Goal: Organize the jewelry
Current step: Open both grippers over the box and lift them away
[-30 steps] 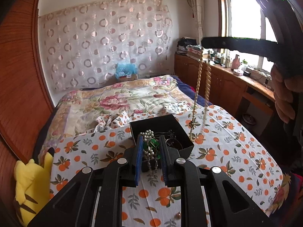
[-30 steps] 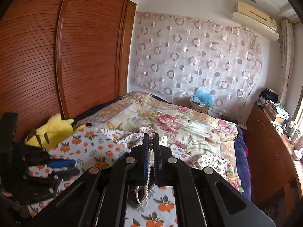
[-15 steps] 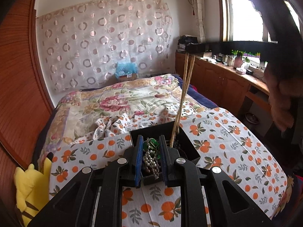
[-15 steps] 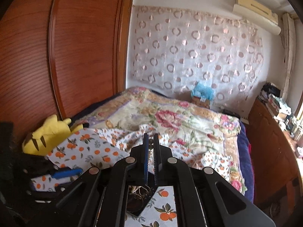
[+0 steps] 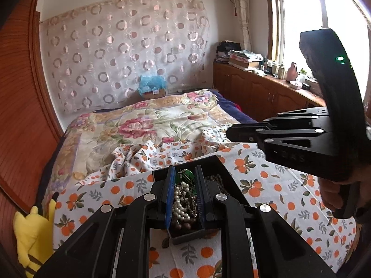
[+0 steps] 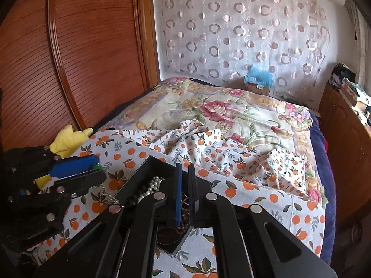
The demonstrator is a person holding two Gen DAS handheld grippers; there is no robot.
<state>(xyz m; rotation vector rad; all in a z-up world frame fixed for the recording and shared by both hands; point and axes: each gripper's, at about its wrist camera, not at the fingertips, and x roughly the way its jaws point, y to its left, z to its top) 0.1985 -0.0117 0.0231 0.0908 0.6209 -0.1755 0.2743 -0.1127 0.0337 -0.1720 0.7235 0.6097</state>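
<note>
left tongs [image 5: 184, 197] over jewelry box [image 5: 215, 164], pearls [image 5: 180, 205]

An open black rectangular box [image 5: 209, 162] heaped with pearl strands and a green-stoned piece is seen on the orange-printed white cloth [image 5: 266, 185]. The left gripper [image 5: 184, 194] is held over it, blue-padded jaws parted around the pearls. The right gripper [image 5: 228, 133] is seen above right.

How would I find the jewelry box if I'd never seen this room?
Look at the bed, on its orange-print sheet near the front. The black box sits there, open and heaped with white beads and a green stone; nothing else there is black and square.
</note>
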